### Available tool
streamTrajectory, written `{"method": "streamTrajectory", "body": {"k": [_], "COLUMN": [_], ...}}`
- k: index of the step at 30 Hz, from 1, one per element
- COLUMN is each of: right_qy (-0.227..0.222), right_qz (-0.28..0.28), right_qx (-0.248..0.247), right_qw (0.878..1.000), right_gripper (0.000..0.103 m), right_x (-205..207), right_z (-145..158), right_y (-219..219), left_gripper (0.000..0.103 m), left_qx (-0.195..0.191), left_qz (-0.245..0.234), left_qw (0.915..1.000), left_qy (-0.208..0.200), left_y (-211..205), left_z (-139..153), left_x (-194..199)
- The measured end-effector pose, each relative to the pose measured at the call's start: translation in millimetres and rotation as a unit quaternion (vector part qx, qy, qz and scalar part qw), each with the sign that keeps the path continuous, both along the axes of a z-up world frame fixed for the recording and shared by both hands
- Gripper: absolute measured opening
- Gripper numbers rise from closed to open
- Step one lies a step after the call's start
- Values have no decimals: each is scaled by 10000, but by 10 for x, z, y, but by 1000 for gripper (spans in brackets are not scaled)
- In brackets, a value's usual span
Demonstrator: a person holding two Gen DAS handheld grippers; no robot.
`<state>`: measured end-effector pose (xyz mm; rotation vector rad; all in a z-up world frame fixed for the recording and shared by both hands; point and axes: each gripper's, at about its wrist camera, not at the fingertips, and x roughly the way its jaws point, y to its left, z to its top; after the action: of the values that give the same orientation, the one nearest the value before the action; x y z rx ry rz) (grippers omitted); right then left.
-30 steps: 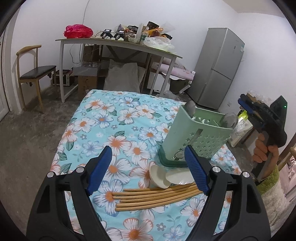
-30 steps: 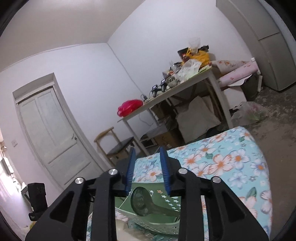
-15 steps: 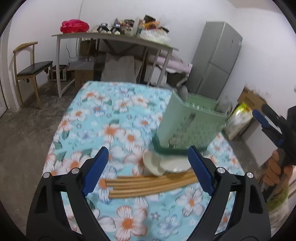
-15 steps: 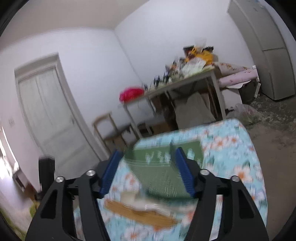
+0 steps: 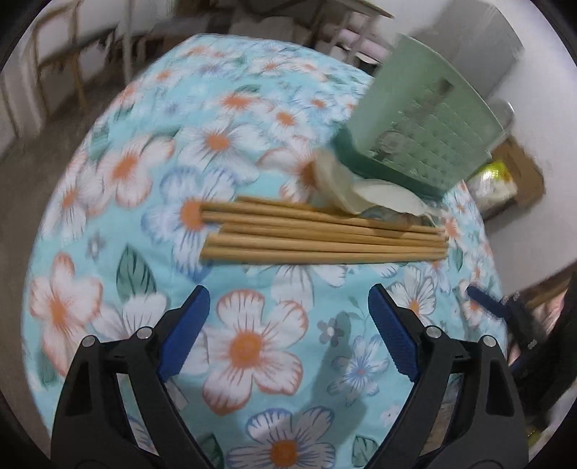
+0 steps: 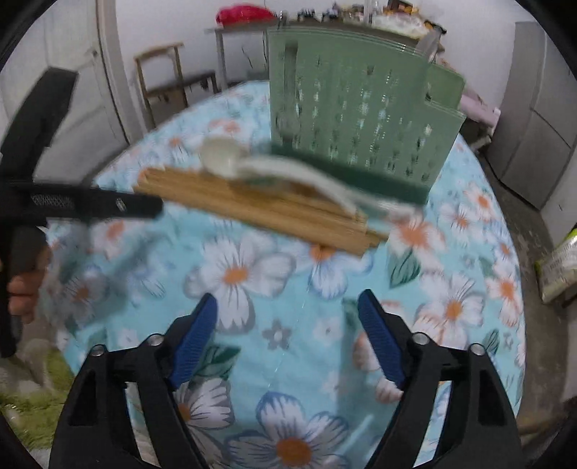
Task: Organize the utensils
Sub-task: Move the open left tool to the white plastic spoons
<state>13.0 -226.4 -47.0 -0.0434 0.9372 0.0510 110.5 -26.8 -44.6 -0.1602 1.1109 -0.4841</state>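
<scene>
On the floral tablecloth [image 5: 252,346], wooden chopsticks [image 5: 324,234] lie beside the green utensil caddy [image 5: 425,122]; left gripper [image 5: 288,328] wide, empty, right gripper [image 6: 288,332] opening, empty. I'd pinch one mid-length.

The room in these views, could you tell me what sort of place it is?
Probably a plain home room used for dining and storage: a floral-clothed table, a grey fridge, a cluttered side table and a wooden chair.

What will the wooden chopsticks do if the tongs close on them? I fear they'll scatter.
The wooden chopsticks are thin, round and lie loose in a bundle, so they would likely roll apart. They look stiff and light. The white spoons resting on them may slide off.
</scene>
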Motion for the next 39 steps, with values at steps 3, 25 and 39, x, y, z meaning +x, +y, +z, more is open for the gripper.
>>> {"method": "streamTrajectory", "body": {"k": [3, 25, 39], "right_qy": [230, 151, 25], "right_qz": [-187, -932, -928], "right_qx": [-212, 214, 214], "right_qw": [9993, 9953, 9955], "right_gripper": [90, 97, 97], "right_x": [53, -74, -171], "right_z": [-160, -232, -250], "right_y": [18, -102, -82], "left_gripper": [93, 95, 94], "left_qx": [-391, -1231, -786], "left_qz": [213, 318, -284], "left_qw": [9990, 9907, 9963], "left_qy": [62, 478, -224], "left_y": [127, 344, 126], "left_z": [-7, -87, 324], "left_x": [1, 95, 116]}}
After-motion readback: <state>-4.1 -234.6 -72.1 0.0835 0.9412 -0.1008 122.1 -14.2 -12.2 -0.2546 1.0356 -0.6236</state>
